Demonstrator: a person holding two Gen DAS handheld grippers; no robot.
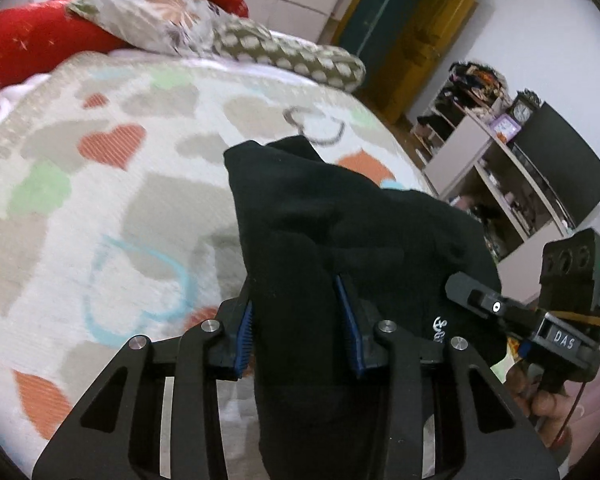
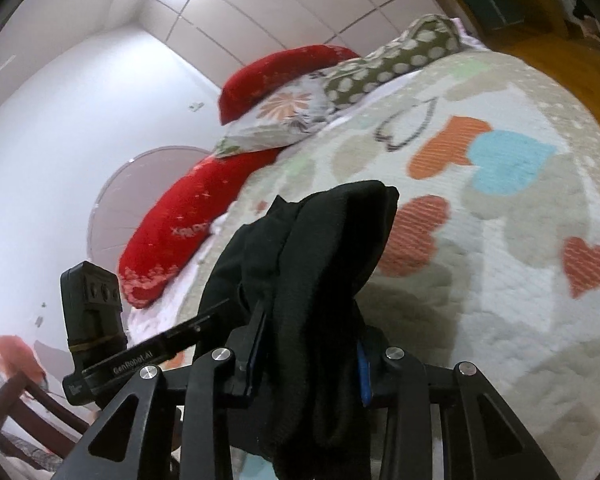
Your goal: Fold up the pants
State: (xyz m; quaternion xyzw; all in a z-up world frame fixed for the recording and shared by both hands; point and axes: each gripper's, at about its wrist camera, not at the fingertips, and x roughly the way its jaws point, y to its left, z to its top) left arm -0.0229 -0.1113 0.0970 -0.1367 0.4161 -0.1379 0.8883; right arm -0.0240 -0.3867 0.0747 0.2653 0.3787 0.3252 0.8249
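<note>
The black pants (image 1: 340, 240) hang bunched between both grippers, lifted above the bed. My left gripper (image 1: 298, 320) is shut on a thick fold of the pants, its blue pads (image 1: 246, 332) pressing the cloth on both sides. The right gripper shows at the right of the left wrist view (image 1: 484, 304), gripping the same cloth. In the right wrist view the pants (image 2: 320, 260) bulge out of my right gripper (image 2: 312, 344), which is shut on them. The left gripper (image 2: 204, 320) reaches into the cloth from the left there. A small white logo (image 1: 440, 326) shows on the fabric.
The bed's quilt (image 1: 100, 200) with coloured hearts lies under the pants. Red and patterned pillows (image 1: 160, 16) lie at the head of the bed. A shelf unit (image 1: 500, 168) with a dark screen stands beside the bed, and a dark chair (image 2: 16, 412) at lower left.
</note>
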